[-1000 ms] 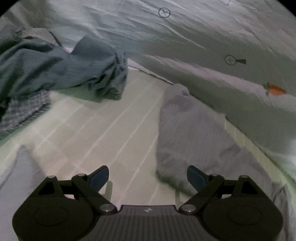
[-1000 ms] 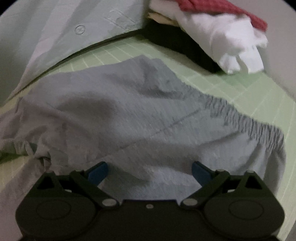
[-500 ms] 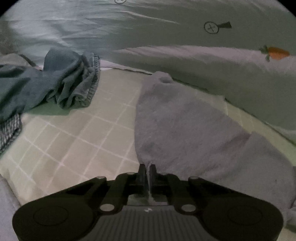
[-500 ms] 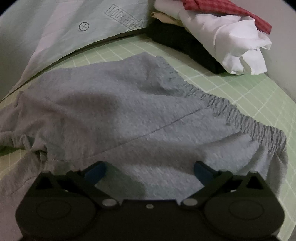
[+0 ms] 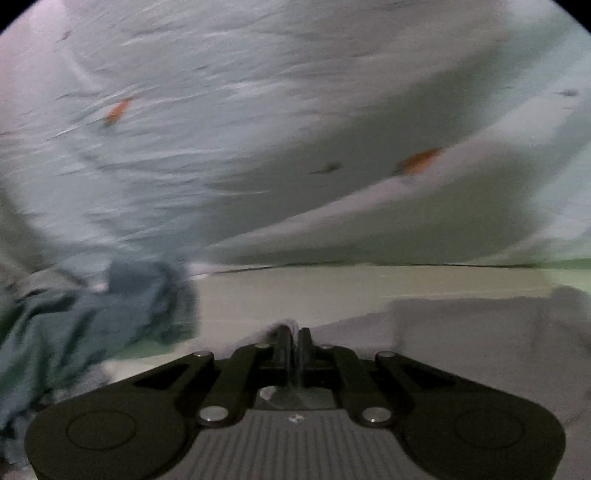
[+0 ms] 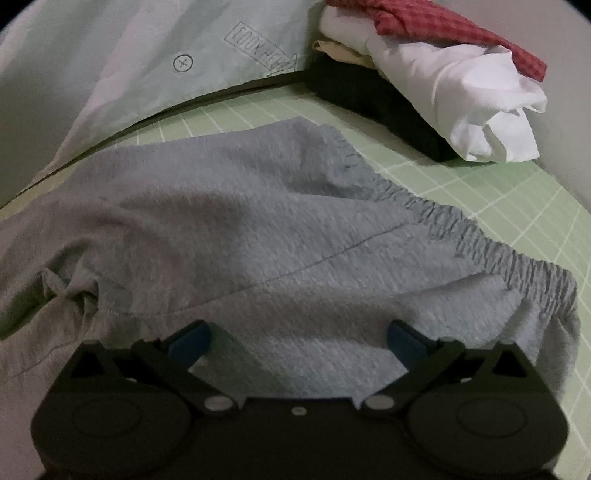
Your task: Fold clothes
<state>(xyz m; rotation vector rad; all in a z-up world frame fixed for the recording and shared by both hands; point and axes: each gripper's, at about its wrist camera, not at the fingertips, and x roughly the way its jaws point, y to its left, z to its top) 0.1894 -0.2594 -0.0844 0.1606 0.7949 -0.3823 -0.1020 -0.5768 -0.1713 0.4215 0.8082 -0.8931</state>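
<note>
Grey sweatpants (image 6: 258,236) lie spread on the green grid mat (image 6: 498,206), their gathered elastic waistband (image 6: 480,236) toward the right. Just above the cloth near the waist, my right gripper (image 6: 295,338) stands open with nothing between its blue fingertips (image 6: 192,341). In the left wrist view, my left gripper (image 5: 294,341) is shut on a pinched edge of the grey sweatpants (image 5: 461,343), which trail off to the right. That view is motion-blurred.
A pile of folded clothes, white (image 6: 461,103) and red checked (image 6: 443,26) on a black one (image 6: 380,103), sits at the mat's far right. A heap of blue-grey clothes (image 5: 85,317) lies left of my left gripper. A pale printed sheet (image 5: 295,129) rises behind the mat.
My left gripper went from open to shut on the sweatpants' edge, then swung and lifted with it, blurring its view. My right gripper stayed open and eased slightly forward over the cloth.
</note>
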